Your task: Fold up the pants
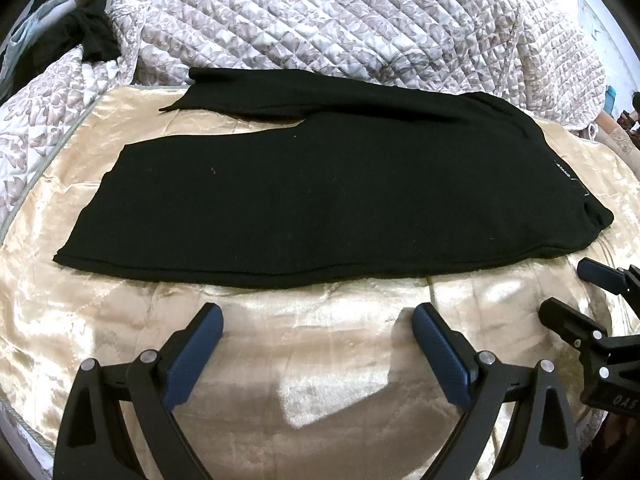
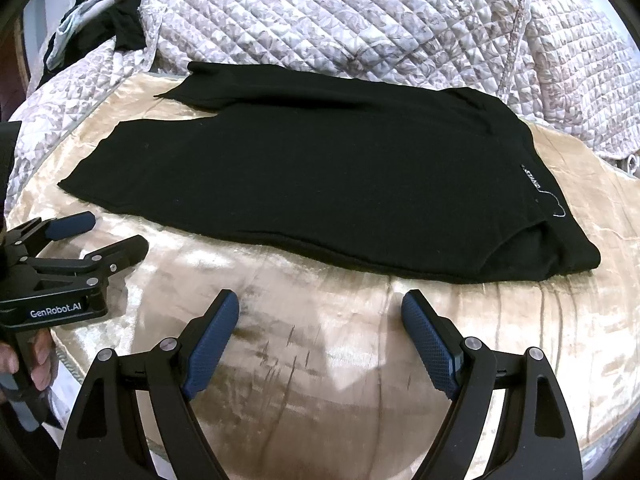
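Black pants (image 2: 320, 168) lie flat on a shiny beige blanket (image 2: 320, 360), long axis running left to right across the frame, leg ends toward the upper left, waist at the right. White lettering reading "STAND" (image 2: 531, 178) sits near the waist. "GenRobot.AI" is printed on the left gripper (image 2: 116, 236), at the left edge of the right wrist view. Both the left and the right gripper (image 2: 320, 320) hold their jaws wide apart, gripping nothing, below the pants. A quilted bedspread (image 2: 360, 20) fills the top.
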The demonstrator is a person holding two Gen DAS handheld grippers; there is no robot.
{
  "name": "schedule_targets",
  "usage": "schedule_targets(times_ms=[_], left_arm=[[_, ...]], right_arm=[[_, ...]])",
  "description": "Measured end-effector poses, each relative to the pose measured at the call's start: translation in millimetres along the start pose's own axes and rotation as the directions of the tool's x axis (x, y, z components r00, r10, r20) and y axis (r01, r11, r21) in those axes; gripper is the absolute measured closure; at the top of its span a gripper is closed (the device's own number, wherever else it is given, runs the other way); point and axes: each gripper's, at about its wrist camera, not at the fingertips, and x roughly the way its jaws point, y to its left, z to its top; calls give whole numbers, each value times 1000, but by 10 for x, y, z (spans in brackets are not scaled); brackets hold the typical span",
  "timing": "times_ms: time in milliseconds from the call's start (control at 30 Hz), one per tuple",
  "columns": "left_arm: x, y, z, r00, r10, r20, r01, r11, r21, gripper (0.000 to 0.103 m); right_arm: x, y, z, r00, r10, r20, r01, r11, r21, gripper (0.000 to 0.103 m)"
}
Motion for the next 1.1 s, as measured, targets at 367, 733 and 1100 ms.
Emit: schedule_targets(times_ms=[367,733,1100], left_arm=[[-16,-23,-31,1000,-7,-1,7,1000,6,6],[-161,322,10,999,-9,50,14,994,-105,6],[-81,839,15,997,-58,53,72,948,-311,7]], right_arm=[[-35,-42,17,1000,21,5,-21,999,38,19],[-115,-345,-12,999,5,38,-10,992,126,19],[-97,-1052,-93,999,4,46,-21,923,384,19]])
